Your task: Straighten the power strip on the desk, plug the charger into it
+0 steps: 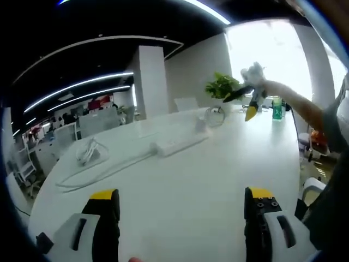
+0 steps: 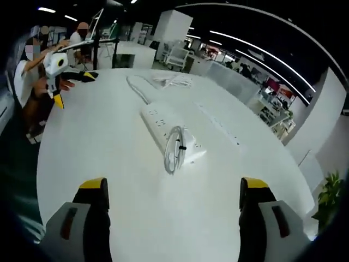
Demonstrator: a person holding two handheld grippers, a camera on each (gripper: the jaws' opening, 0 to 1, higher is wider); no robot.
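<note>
While hovering over the counter (image 1: 180,191), left gripper (image 1: 182,210) with jaws apart and empty; power strip (image 1: 180,141) well ahead, askew, its cord (image 1: 103,172) trailing off to the left. In the right gripper view, right gripper (image 2: 172,204) likewise spread, empty; strip just ahead, coiled charger cable (image 2: 174,148) lying on its near end. Likely snag: cable sliding off or tangling if the strip gets swung. Bare counter all round; edge close on the left.

White desk (image 1: 180,185), bright window (image 1: 267,54), ceiling light strips (image 1: 82,84), potted plant (image 1: 221,86)
</note>
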